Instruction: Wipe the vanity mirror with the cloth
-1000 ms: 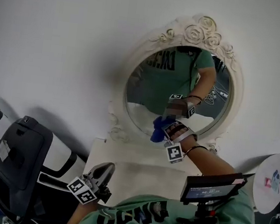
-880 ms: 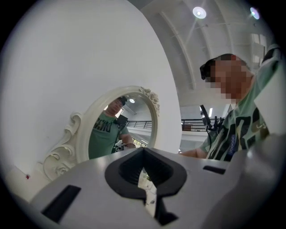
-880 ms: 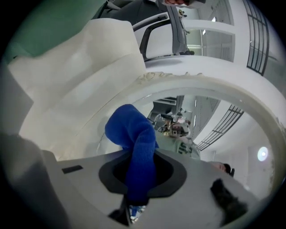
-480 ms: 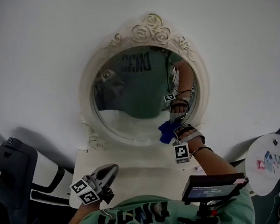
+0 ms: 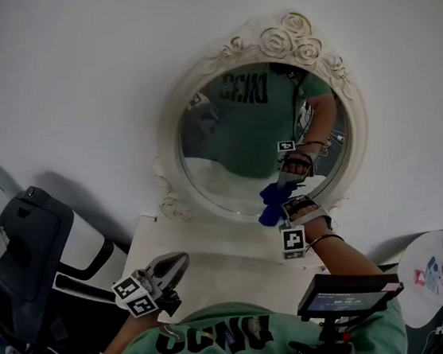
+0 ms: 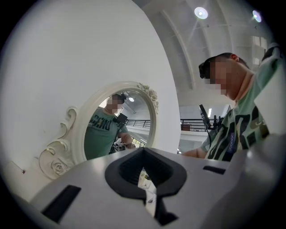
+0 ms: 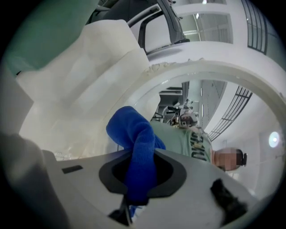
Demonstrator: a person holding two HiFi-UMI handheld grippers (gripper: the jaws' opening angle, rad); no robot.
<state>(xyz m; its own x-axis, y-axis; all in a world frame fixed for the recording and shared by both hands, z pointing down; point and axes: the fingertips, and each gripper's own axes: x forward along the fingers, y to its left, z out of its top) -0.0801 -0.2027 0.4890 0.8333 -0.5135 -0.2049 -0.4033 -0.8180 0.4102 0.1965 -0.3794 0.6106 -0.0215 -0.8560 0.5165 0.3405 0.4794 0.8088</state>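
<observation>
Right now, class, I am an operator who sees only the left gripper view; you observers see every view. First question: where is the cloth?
Observer: The right gripper is shut on the blue cloth.
Operator: Is it at the mirror?
Observer: Yes, the head view puts it at the lower right of the mirror glass; contact is unclear.
Operator: Where is my left gripper?
Observer: The left gripper is low over the white tabletop, apart from the mirror.
</observation>
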